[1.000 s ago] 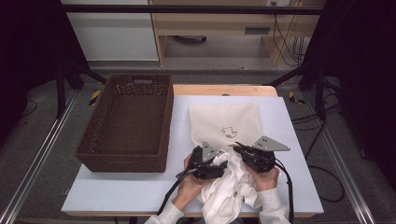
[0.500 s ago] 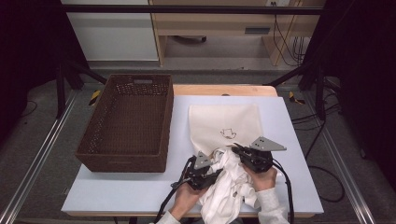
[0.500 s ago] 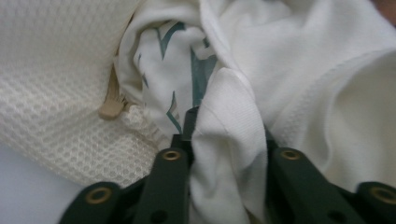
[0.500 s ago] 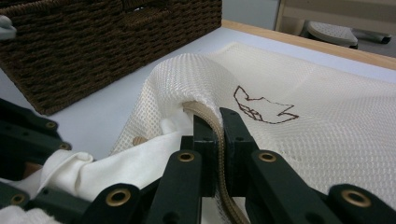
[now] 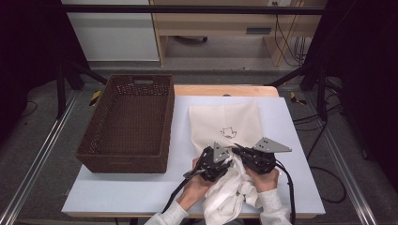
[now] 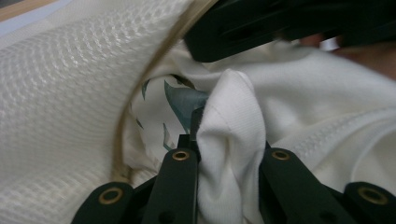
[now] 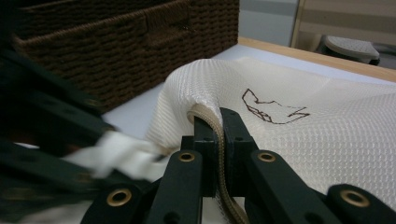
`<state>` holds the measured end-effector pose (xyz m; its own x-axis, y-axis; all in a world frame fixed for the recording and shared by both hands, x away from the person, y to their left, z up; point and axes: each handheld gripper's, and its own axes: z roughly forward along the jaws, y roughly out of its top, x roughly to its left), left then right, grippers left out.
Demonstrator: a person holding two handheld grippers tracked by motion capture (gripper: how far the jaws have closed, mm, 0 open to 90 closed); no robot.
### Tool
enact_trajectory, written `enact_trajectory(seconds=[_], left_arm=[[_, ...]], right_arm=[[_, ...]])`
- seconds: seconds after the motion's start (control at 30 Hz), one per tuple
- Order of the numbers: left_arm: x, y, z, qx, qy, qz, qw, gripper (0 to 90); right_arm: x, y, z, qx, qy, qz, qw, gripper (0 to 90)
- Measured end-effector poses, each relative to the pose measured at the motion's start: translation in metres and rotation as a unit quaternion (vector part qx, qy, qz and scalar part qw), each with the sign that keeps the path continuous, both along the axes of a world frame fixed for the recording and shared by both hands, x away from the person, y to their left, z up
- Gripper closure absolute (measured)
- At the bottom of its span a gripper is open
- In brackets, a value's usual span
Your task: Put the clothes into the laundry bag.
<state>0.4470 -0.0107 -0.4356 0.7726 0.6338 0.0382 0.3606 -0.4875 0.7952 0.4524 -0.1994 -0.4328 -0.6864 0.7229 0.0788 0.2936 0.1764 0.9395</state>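
Mesh laundry bag [image 5: 225, 124]: flat at table centre, rim pinched fully closed by right gripper [image 7: 218, 122]. White garment [image 6: 233, 140]: clamped in left gripper [image 6: 229, 140], drawn back toward 6 o'clock since earlier; insertion judged unfinished. Wicker basket [image 5: 129, 124]: at 9 o'clock.

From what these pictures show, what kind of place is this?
Probably a lab recording station: a table inside a metal frame, dark curtains, loose cables, and hand-held grippers working a mesh bag.
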Motion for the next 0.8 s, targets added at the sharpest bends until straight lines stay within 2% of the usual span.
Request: enact_trajectory(seconds=[0.03, 0.07, 0.1, 0.2, 0.23, 0.27, 0.33, 0.37, 0.4, 0.43, 0.5, 0.53, 0.63, 0.7, 0.73, 0.8], left_arm=[[0.0, 0.0, 0.0, 0.0, 0.0, 0.0, 1.0, 79.0], [0.007, -0.003, -0.006, 0.017, -0.005, 0.009, 0.9998, 78.5], [0.013, -0.003, -0.01, 0.02, -0.001, 0.017, 0.9996, 77.7], [0.023, 0.007, -0.015, -0.012, 0.014, 0.027, 0.9995, 73.5], [0.023, 0.009, -0.015, -0.015, 0.011, 0.028, 0.9994, 69.2], [0.022, 0.013, -0.016, -0.018, 0.005, 0.031, 0.9993, 58.4], [0.019, 0.02, -0.013, -0.031, 0.01, 0.034, 0.9989, 43.7], [0.019, 0.02, -0.013, -0.031, 0.01, 0.034, 0.9989, 38.0], [0.013, 0.029, -0.009, -0.049, 0.021, 0.028, 0.9982, 32.2], [0.013, 0.029, -0.009, -0.049, 0.021, 0.028, 0.9982, 29.3], [0.002, 0.04, -0.002, -0.067, 0.016, 0.016, 0.9975, 26.0], [-0.008, 0.048, 0.001, -0.083, 0.009, 0.01, 0.9965, 25.5], [-0.017, 0.055, 0.001, -0.091, 0.007, 0.006, 0.9958, 23.8], [-0.022, 0.057, -0.008, -0.081, 0.019, 0.007, 0.9965, 24.0], [-0.02, 0.053, -0.021, -0.076, 0.037, 0.01, 0.9964, 24.2], [-0.016, 0.05, -0.032, -0.099, 0.068, 0.004, 0.9927, 30.4]], right_arm=[[-0.001, 0.001, 0.001, 0.002, -0.001, 0.002, 1.0, 86.6], [-0.002, 0.001, 0.003, 0.004, -0.005, 0.007, 1.0, 86.6], [-0.003, 0.002, 0.004, 0.002, -0.008, 0.007, 0.9999, 86.6], [-0.003, 0.002, 0.005, -0.006, -0.006, -0.004, 1.0, 86.5], [-0.002, 0.001, 0.004, -0.008, -0.006, -0.009, 0.9999, 86.5], [-0.001, -0.001, 0.002, -0.008, 0.0, -0.018, 0.9998, 86.3], [0.0, -0.004, 0.0, -0.011, 0.002, -0.022, 0.9997, 86.3], [0.0, -0.004, 0.0, -0.011, 0.002, -0.022, 0.9997, 86.3], [0.0, -0.004, 0.0, -0.015, 0.0, -0.024, 0.9996, 86.2], [0.0, -0.004, 0.0, -0.015, 0.0, -0.024, 0.9996, 86.2], [0.0, -0.005, 0.0, -0.018, -0.003, -0.025, 0.9995, 86.0], [0.0, -0.005, 0.0, -0.019, -0.003, -0.025, 0.9995, 86.0], [0.0, -0.004, 0.0, -0.019, -0.002, -0.027, 0.9994, 86.0], [-0.001, -0.004, 0.0, -0.02, -0.002, -0.028, 0.9994, 85.9], [0.0, -0.004, 0.0, -0.019, -0.001, -0.029, 0.9994, 85.9], [0.0, -0.003, -0.001, -0.022, 0.0, -0.028, 0.9994, 85.9]])
